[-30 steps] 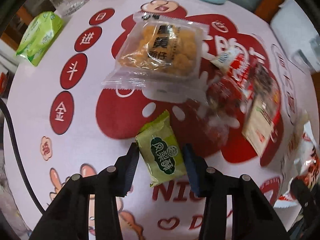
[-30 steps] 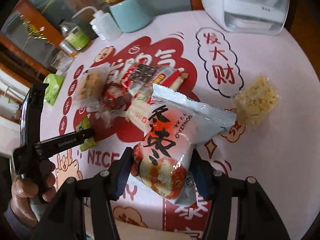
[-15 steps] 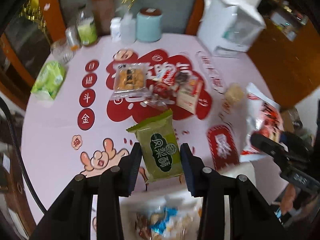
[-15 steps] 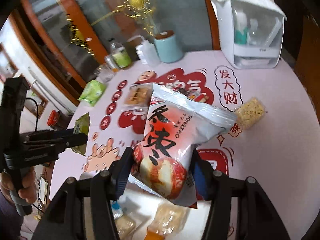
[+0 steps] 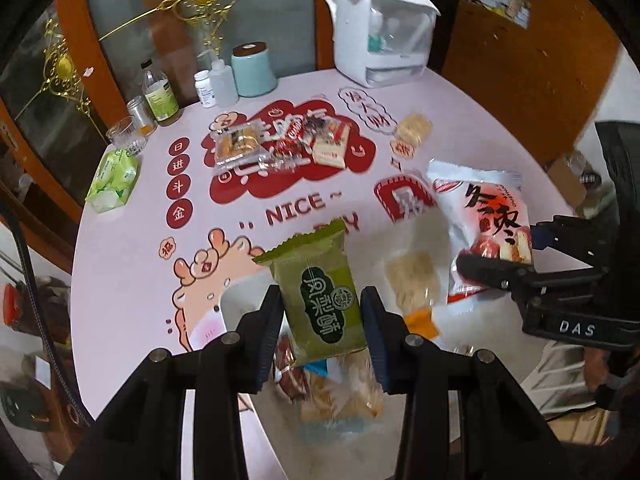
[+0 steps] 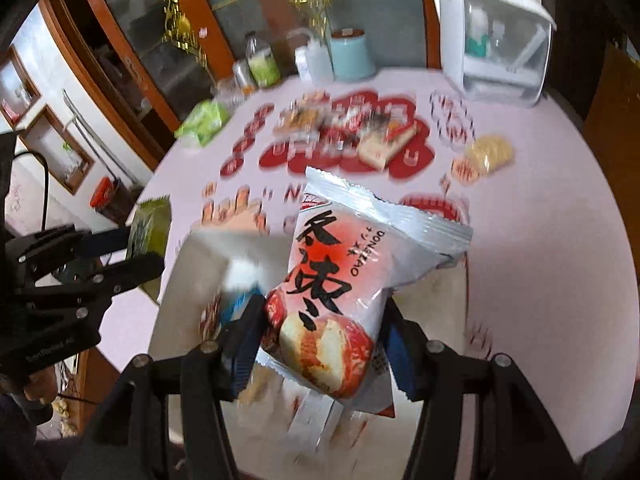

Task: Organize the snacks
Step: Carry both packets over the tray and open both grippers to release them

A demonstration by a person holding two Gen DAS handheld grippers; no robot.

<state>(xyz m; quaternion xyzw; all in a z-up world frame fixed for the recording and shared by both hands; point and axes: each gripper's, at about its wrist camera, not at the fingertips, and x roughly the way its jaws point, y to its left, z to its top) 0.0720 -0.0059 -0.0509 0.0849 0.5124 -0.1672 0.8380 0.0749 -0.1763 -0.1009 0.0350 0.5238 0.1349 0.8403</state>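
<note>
Two packets in transit. Left wrist view: left gripper (image 5: 322,320) clamps green pineapple-cake packet (image 5: 320,296), angled steeply down over white container (image 5: 236,304) at table (image 5: 120,280) edge. Right wrist view: right gripper (image 6: 320,344) grips red-and-white snack bag (image 6: 344,280) above it. Next: release each inside.

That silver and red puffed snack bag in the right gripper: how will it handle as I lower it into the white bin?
The silver and red puffed snack bag looks air-filled, so it is probably light and squashy. Its glossy film may slip between the right gripper's pads. Held at its bottom end, the free top may flop or sway.
</note>
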